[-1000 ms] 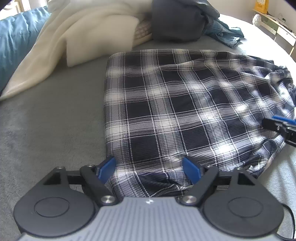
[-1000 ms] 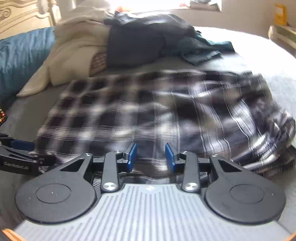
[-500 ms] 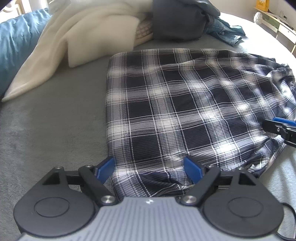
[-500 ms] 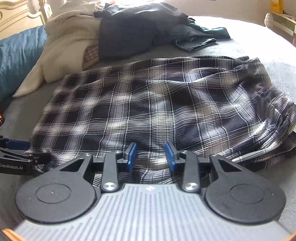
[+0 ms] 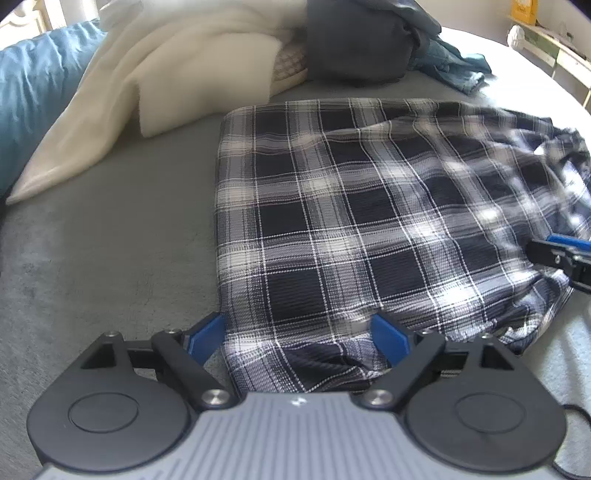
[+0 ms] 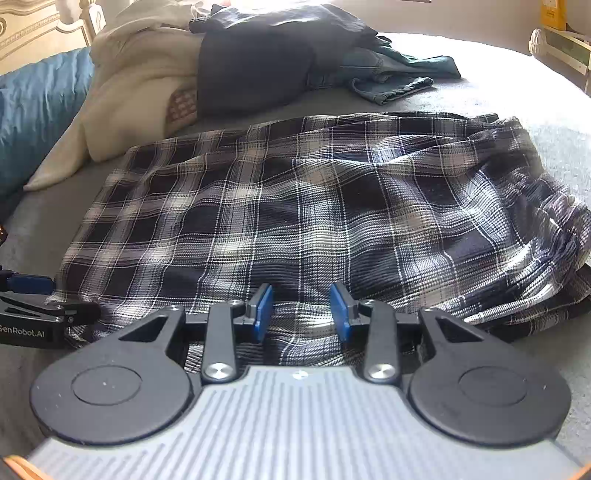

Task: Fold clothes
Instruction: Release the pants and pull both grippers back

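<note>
A navy and white plaid garment (image 5: 351, 221) lies spread flat on the grey bed cover (image 5: 110, 258), with its right side bunched up. My left gripper (image 5: 297, 332) is open wide at the garment's near left corner, and that corner lies between its blue fingers (image 5: 207, 332). My right gripper (image 6: 301, 310) is open more narrowly, low over the near hem of the plaid garment (image 6: 314, 221), with cloth showing between its pads. The right gripper's tip (image 5: 554, 254) shows at the right edge of the left wrist view. The left gripper (image 6: 33, 295) shows at the left edge of the right wrist view.
Behind the plaid garment lies a pile: a cream blanket (image 5: 166, 85), a dark navy garment (image 5: 354, 40) and blue denim (image 6: 391, 81). A blue pillow (image 5: 33, 96) is at the far left. A headboard (image 6: 37, 26) and a shelf (image 6: 561, 44) stand beyond the bed.
The right wrist view was blurred a second ago and is steady now, closer and lower to the hem. The left gripper has barely shifted. Both finger gaps look unchanged.
</note>
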### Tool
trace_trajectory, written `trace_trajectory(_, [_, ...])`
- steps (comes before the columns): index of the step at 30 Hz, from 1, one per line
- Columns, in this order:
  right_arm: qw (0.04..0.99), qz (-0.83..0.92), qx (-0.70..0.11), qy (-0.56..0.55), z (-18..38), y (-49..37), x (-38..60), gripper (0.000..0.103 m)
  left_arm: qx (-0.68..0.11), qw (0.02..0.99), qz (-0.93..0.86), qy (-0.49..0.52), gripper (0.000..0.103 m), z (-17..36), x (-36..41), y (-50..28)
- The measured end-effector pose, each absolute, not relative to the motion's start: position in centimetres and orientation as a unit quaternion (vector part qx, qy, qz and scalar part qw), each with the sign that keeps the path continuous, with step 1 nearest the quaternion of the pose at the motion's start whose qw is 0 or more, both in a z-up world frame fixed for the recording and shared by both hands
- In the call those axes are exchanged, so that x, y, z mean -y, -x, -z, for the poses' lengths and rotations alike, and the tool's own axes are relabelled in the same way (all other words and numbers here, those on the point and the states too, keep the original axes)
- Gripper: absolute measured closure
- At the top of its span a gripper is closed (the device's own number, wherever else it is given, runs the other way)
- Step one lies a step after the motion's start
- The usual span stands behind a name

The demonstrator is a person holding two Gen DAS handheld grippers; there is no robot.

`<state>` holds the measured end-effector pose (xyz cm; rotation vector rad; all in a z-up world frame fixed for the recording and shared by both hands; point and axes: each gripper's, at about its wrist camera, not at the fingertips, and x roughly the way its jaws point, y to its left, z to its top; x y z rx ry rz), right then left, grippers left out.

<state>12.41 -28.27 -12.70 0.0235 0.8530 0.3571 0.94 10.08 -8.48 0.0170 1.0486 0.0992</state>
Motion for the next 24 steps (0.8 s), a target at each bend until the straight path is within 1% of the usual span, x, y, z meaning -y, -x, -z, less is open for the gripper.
trace_trajectory(5, [0.899, -0.175, -0.402, -0.007, 12.5, -12.3, 28.3, 0.069, -0.454, 0.888, -0.054, 0.053, 0.015, 7.9, -13.5, 1.1])
trace_trajectory(8, [0.909, -0.188, -0.373, 0.005, 11.5, -11.6, 28.0, 0.069, -0.439, 0.89, -0.064, 0.101, 0.015, 8.1, -16.5, 2.6])
trace_trajectory(12, [0.908, -0.266, -0.322, 0.037, 9.7, -9.6, 26.1, 0.067, -0.435, 0.886, -0.087, 0.136, 0.015, 8.4, -20.4, 4.3])
trace_trajectory(13, [0.903, -0.291, -0.312, 0.047, 9.3, -9.1, 25.3, 0.062, -0.435, 0.884, -0.092, 0.144, 0.015, 8.5, -21.3, 4.5])
trace_trajectory(15, [0.888, -0.342, -0.299, 0.074, 9.1, -7.9, 23.3, 0.058, -0.433, 0.882, -0.1, 0.154, 0.015, 8.5, -22.6, 4.7])
trace_trajectory(17, [0.867, -0.392, -0.289, 0.108, 9.3, -6.8, 20.9, 0.051, -0.431, 0.882, -0.104, 0.158, 0.015, 8.6, -23.2, 4.8])
trace_trajectory(20, [0.836, -0.446, -0.267, 0.174, 10.1, -5.0, 17.2, 0.048, -0.429, 0.883, -0.105, 0.163, 0.015, 8.7, -23.6, 4.7])
trace_trajectory(23, [0.813, -0.48, -0.241, 0.227, 11.0, -3.0, 14.2, 0.035, -0.426, 0.883, -0.107, 0.167, 0.015, 8.8, -24.0, 4.6])
trace_trajectory(24, [0.805, -0.488, -0.233, 0.242, 11.3, -2.4, 13.3, 0.034, -0.425, 0.883, -0.108, 0.168, 0.015, 8.8, -24.2, 4.6])
